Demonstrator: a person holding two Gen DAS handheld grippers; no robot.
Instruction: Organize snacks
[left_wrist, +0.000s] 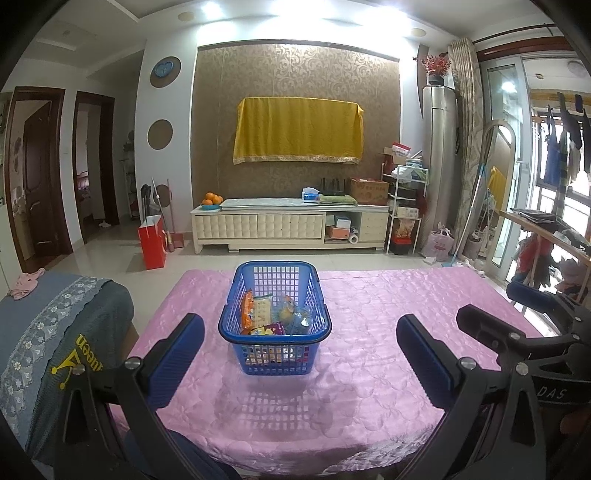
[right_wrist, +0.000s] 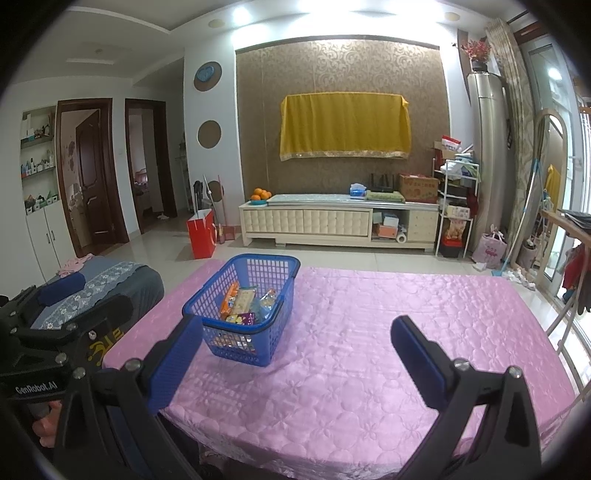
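The blue basket (left_wrist: 275, 317) stands on the pink-clothed worktop (left_wrist: 388, 314), nearer its left edge than its right, and holds the snack packets (left_wrist: 266, 314) in a loose heap. The left gripper (left_wrist: 301, 354) hovers near the front edge, fingers spread wide, holding nothing. The right gripper (right_wrist: 295, 365) hovers beside it, fingers equally wide and empty.

Rectangular blue plastic lattice basket (left_wrist: 275, 321): slightly glossy rim. Snack packets (left_wrist: 258, 314) inside: shiny printed film, crinkled. Pink quilted tablecloth (left_wrist: 369, 332): satin sheen, stitched floral relief. Left gripper (left_wrist: 301, 356) and right gripper (right_wrist: 295, 358): matt black plastic arms, bright metal screws, blue ribbed pads (left_wrist: 424, 354).
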